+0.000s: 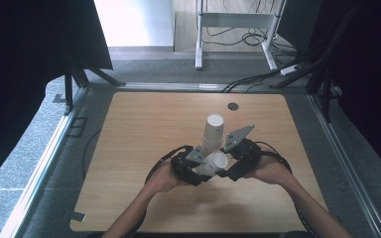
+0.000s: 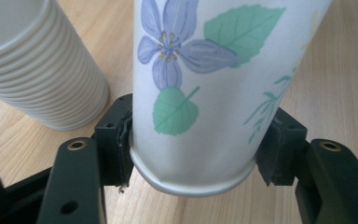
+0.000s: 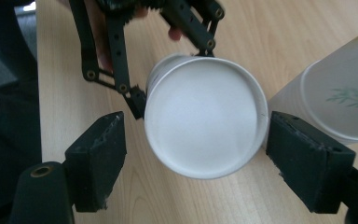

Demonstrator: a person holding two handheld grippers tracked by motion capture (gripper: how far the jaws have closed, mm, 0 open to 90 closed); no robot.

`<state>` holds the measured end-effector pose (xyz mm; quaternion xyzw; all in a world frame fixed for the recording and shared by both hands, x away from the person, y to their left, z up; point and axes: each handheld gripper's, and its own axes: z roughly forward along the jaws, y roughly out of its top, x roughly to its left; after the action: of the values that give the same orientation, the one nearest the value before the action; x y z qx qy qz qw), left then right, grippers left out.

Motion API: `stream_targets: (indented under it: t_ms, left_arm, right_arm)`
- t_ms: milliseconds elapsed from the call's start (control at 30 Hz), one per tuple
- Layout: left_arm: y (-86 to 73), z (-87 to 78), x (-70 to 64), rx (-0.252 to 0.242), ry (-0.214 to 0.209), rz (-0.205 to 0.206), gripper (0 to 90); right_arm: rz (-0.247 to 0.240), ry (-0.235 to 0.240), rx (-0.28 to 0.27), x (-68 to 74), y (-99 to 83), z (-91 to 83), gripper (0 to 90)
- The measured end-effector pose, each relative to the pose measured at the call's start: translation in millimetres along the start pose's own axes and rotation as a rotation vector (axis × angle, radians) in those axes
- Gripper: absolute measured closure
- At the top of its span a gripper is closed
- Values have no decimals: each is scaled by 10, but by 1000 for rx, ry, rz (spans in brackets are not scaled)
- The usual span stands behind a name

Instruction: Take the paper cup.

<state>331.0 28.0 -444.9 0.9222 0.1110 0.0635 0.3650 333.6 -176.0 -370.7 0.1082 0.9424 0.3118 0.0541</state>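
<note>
A white paper cup with a flower print (image 2: 200,93) lies tilted between the jaws of my left gripper (image 2: 193,149), which is shut on it near its base. In the high view this cup (image 1: 217,161) sits just above the table between my left gripper (image 1: 194,167) and my right gripper (image 1: 234,158). The cup's open mouth (image 3: 205,123) faces my right gripper (image 3: 193,158), whose jaws stand open on either side of the rim; the right pad is at the rim, the left one stands apart. A stack of nested paper cups (image 1: 212,131) leans just behind.
The stack of cups (image 2: 32,65) stands close beside the held cup, and in the right gripper view the stack (image 3: 345,93) is at the right edge. A round dark hole (image 1: 233,106) marks the wooden table (image 1: 144,129) at the far side. Cables trail from both grippers.
</note>
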Motion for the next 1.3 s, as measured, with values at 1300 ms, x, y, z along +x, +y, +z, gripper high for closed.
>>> stream_targets:
  t_ms: [1300]
  left_arm:
    - [-19,-113,28,-151,-93,-98,142]
  right_arm:
    - [6,54,-40,-14,-134,3,366]
